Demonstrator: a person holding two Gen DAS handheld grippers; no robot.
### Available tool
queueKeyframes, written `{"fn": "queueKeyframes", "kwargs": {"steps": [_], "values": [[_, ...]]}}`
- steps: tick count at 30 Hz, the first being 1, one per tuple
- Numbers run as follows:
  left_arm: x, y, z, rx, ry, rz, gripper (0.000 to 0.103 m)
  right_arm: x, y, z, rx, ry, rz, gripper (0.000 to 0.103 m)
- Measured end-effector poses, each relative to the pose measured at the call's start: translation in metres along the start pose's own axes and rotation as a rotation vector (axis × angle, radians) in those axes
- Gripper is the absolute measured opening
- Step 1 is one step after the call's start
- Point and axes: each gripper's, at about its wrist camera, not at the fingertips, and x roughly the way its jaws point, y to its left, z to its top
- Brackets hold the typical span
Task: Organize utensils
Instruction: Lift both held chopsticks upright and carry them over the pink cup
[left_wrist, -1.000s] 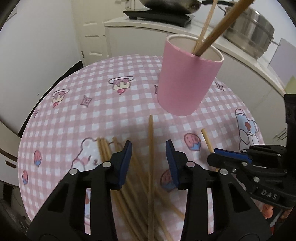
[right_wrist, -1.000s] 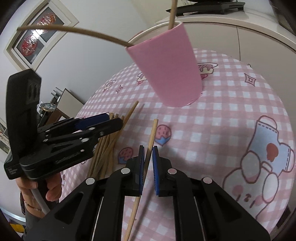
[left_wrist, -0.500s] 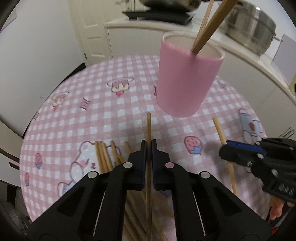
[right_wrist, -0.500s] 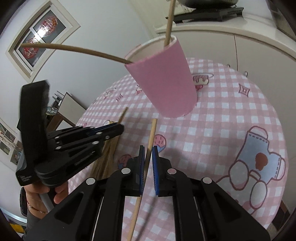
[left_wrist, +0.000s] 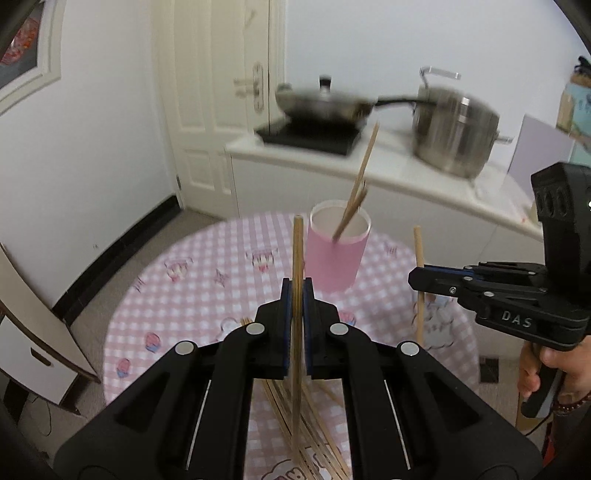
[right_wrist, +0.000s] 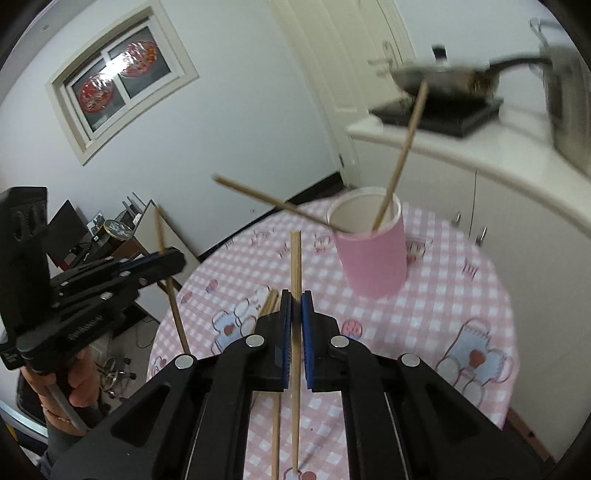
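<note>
Both grippers have a chopstick each right now. Left gripper (left_wrist: 296, 295) has its blue pads squeezed onto a single wooden chopstick (left_wrist: 297, 254) that stands nearly upright, top end poking up past the pads and level with the rim of the pink cup (left_wrist: 337, 254) behind it. Right gripper (right_wrist: 295, 306) is doing the same thing, pads pinched on its own chopstick (right_wrist: 295, 266), also close to vertical, held above the table.

From the left camera the right gripper shows up off to the right side with its stick crossing the jaw tips, well clear of the tabletop.

That pink cup sits upright toward the far side of the round table with the pink gingham tablecloth (left_wrist: 192, 280). It already has chopsticks in it (right_wrist: 400, 155), leaning out over the rim in different directions.

Loose pile of chopsticks (left_wrist: 314, 428) lies flat on the cloth on the near side, underneath the left gripper.

Background is blurry: a wok (left_wrist: 325, 105) on a black cooktop and a steel stockpot (left_wrist: 456, 136) on the white counter behind the table.
</note>
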Motion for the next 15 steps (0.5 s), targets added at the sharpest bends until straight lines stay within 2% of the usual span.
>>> {"fn": "queueKeyframes", "kwargs": {"steps": [5, 9, 15], "values": [[-0.032, 0.006, 0.014, -0.030, -0.096, -0.001, 0.006, -0.020, 0.010, 0.019, -0.045, -0.068, -0.031, 0.004], [-0.050, 0.015, 0.029, -0.093, -0.192, -0.003, 0.006, -0.034, 0.017, 0.035, -0.098, -0.137, -0.097, 0.004], [-0.056, 0.029, 0.055, -0.209, -0.317, -0.005, 0.006, -0.042, 0.022, 0.061, -0.143, -0.229, -0.165, 0.004]]}}
